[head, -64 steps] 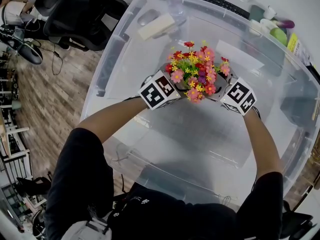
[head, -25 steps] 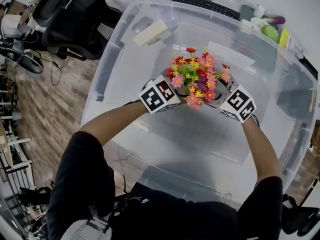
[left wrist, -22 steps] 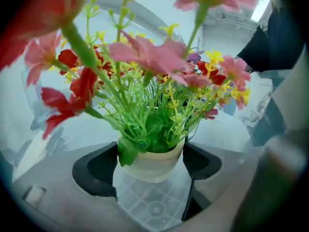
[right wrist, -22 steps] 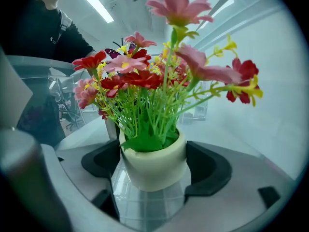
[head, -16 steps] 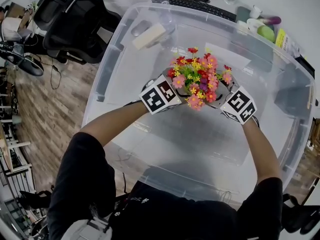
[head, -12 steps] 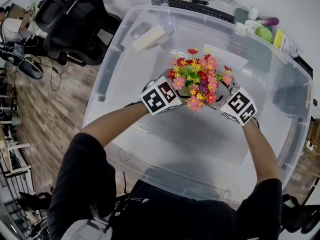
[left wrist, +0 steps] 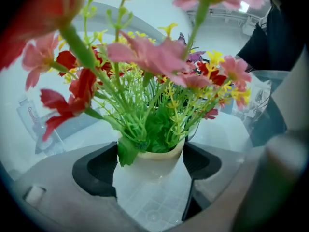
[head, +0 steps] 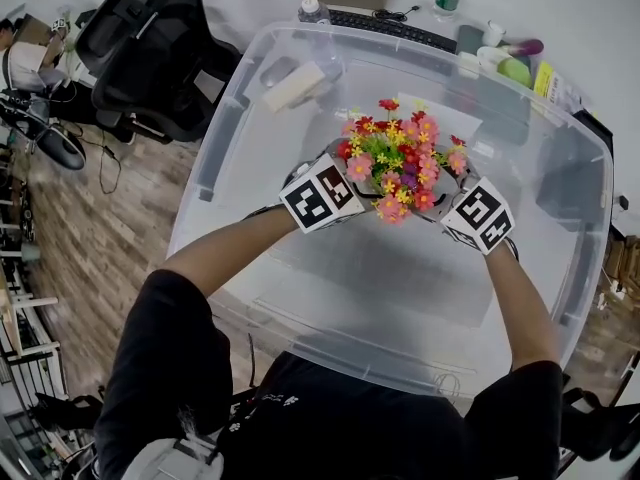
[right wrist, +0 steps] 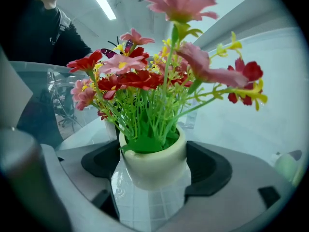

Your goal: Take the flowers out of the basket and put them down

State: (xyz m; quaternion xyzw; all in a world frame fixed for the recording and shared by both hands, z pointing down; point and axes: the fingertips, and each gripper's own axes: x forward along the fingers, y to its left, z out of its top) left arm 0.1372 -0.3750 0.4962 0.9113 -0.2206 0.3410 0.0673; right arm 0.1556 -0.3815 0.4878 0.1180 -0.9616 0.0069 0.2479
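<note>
Left gripper (left wrist: 150,164): squeezes the little pot (left wrist: 149,175) between its jaws.
Right gripper (right wrist: 152,172): squeezes the same pot from the other side.
Flowers (head: 398,158): stick up just past both grippers, over the clear bin (head: 400,298).
Tip: lift both together, pot straight up.

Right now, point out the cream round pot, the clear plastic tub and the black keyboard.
cream round pot (right wrist: 153,166): right gripper view, front wall.
clear plastic tub (head: 212,153): head view, left wall.
black keyboard (head: 392,28): head view, middle keys.
</note>
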